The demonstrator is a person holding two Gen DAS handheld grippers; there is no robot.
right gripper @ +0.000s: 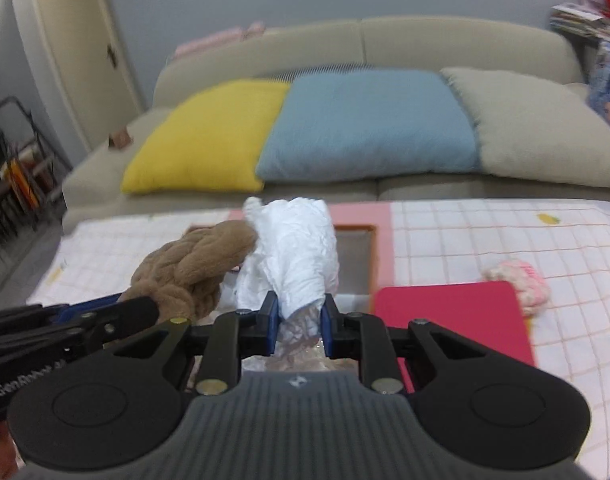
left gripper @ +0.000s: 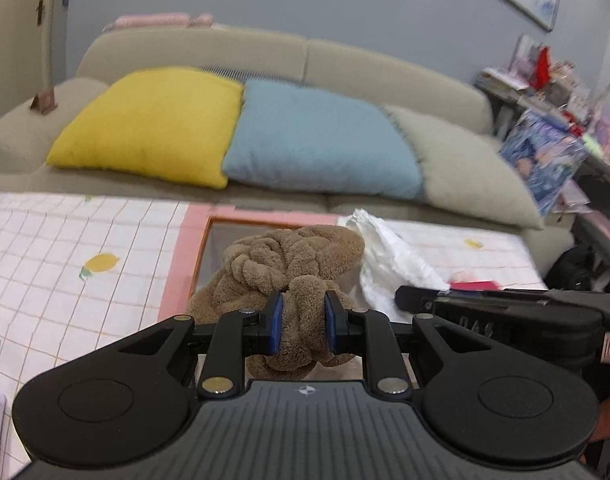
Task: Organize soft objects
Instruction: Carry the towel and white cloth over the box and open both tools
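We have the brown plush scrunchie (left gripper: 289,272) pinched between the blue pads of our left gripper (left gripper: 303,322), lifted above the table's pink-rimmed bin (left gripper: 193,236). Just beside it, touching it in the right wrist view, hangs the crumpled white cloth (right gripper: 297,248), clamped in our right gripper (right gripper: 299,324). Both soft pieces are off the checked tablecloth (left gripper: 65,248) and over the bin's opening, so we judge this the carrying step. Next we should lower each over the bin and open the grippers. A pink knitted piece (right gripper: 521,280) lies beside the red pad (right gripper: 453,316), not yet collected.
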